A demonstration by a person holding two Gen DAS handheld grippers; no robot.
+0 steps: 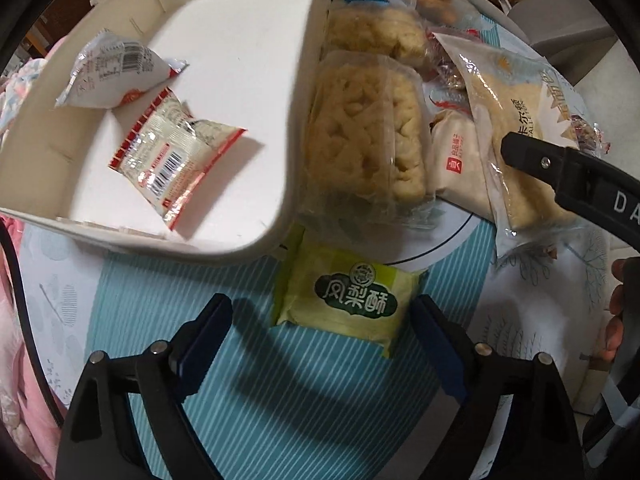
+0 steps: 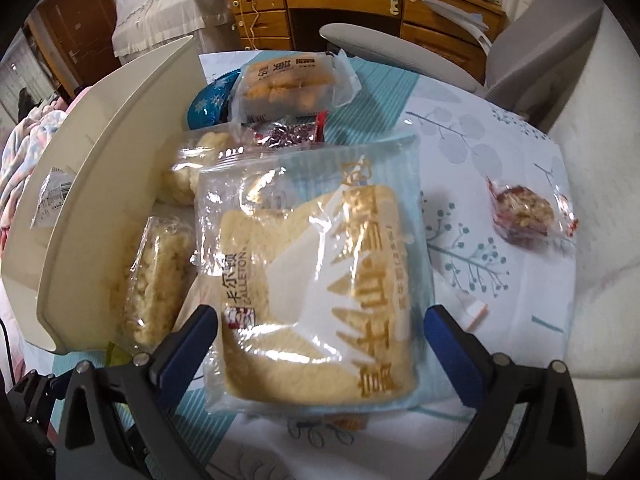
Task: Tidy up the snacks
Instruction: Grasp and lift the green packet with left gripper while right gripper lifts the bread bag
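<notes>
In the left wrist view a green pineapple-cake packet (image 1: 344,304) lies flat on the striped tablecloth. My left gripper (image 1: 320,332) points down over it, open; the packet sits just ahead of and between the fingertips, its right edge close to the right finger (image 1: 436,344). In the right wrist view a large clear bread bag (image 2: 312,280) lies between the jaws of my right gripper (image 2: 320,344), which straddles it wide open. One right finger (image 1: 560,168) also shows over the bread bag (image 1: 516,152). The white bin (image 1: 240,60) holds a white packet (image 1: 112,72) and a red-edged packet (image 1: 172,156).
Two clear-wrapped puffed rice cakes (image 1: 364,140) lie against the bin wall (image 2: 120,152). Behind the bread are a pastry pack (image 2: 288,84), a blue bag (image 2: 212,104) and red wrapped sweets (image 2: 288,132). A nut candy (image 2: 524,212) lies alone at right. A grey chair (image 2: 532,52) stands beyond the table.
</notes>
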